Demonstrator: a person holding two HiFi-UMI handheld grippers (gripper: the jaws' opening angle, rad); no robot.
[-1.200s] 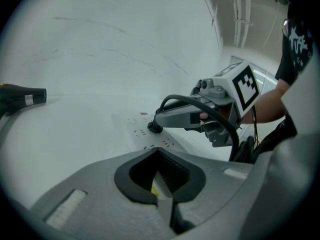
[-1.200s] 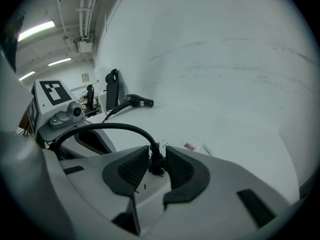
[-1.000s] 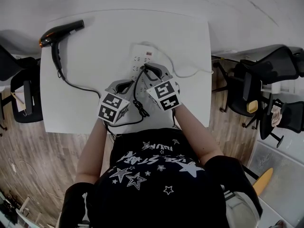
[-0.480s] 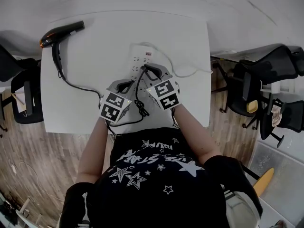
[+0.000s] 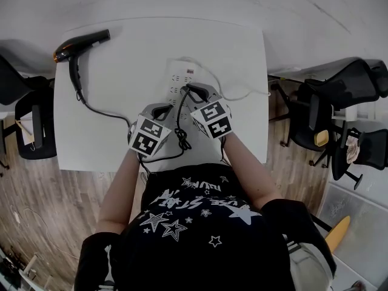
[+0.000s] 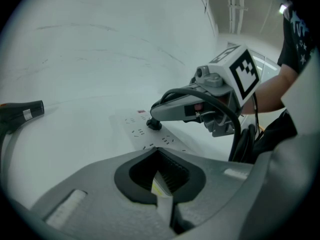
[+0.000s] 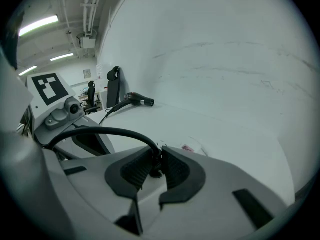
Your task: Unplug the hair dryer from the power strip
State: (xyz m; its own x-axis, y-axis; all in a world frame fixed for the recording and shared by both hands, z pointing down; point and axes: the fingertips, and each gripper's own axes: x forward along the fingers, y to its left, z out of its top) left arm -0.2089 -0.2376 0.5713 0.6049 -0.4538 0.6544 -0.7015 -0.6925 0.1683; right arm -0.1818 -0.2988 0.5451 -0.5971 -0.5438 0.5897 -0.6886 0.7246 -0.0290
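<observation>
On the right gripper [image 7: 156, 159] the jaws have just been closing and now pinch the black plug [image 6: 154, 124] seated in the white power strip [image 5: 179, 77] mid-worktop, so it looks ready to pull, while the left gripper [image 6: 159, 156], jaws together and empty, waits at the strip's near end and the black hair dryer [image 5: 79, 43] lies at the far left corner.

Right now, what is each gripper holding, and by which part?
The right gripper has just closed on the black plug in the power strip, where its cord enters. The left gripper has jaws together, empty.
</observation>
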